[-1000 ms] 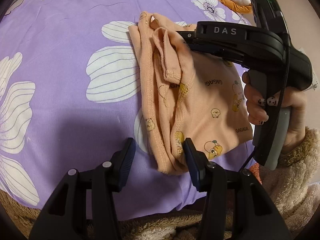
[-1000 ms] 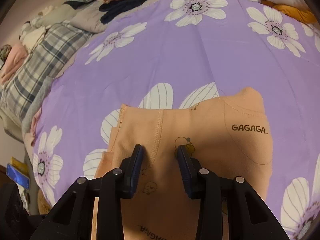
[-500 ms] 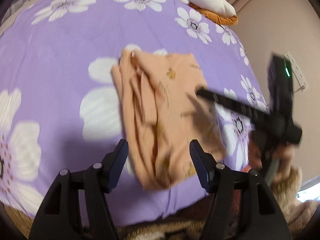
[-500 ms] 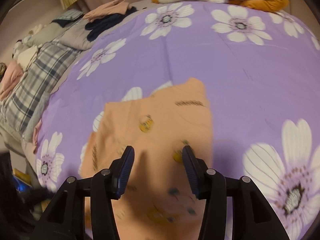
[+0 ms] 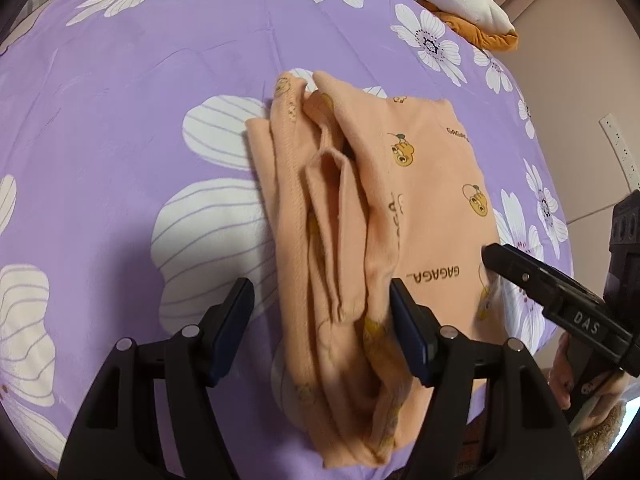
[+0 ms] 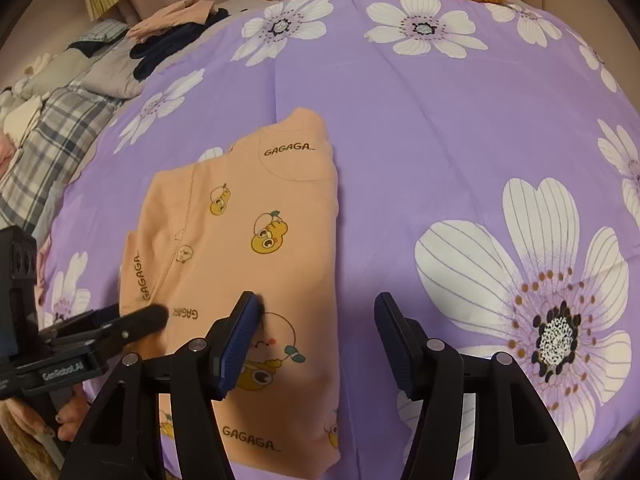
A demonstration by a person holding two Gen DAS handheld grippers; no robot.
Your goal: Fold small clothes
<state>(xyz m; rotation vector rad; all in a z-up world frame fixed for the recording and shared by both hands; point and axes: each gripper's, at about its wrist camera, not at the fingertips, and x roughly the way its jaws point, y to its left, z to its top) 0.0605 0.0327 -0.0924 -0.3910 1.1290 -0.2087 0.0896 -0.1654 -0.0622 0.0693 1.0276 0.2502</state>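
Left wrist view: the left gripper (image 5: 322, 328) hangs released, jaws spread wide over the near end of the peach garment (image 5: 420, 200), which lies folded at centre frame on the purple floral bedspread (image 5: 120, 120). A second ago the right tool was pinned across the cloth up top; now it sits low at the right edge. Right wrist view: the right gripper (image 6: 318, 344) is spread too, gripping nothing, its left finger (image 6: 240, 344) over the garment's lower right corner. Both have let go, so this fold looks set; the loose layers on the left may want tidying.
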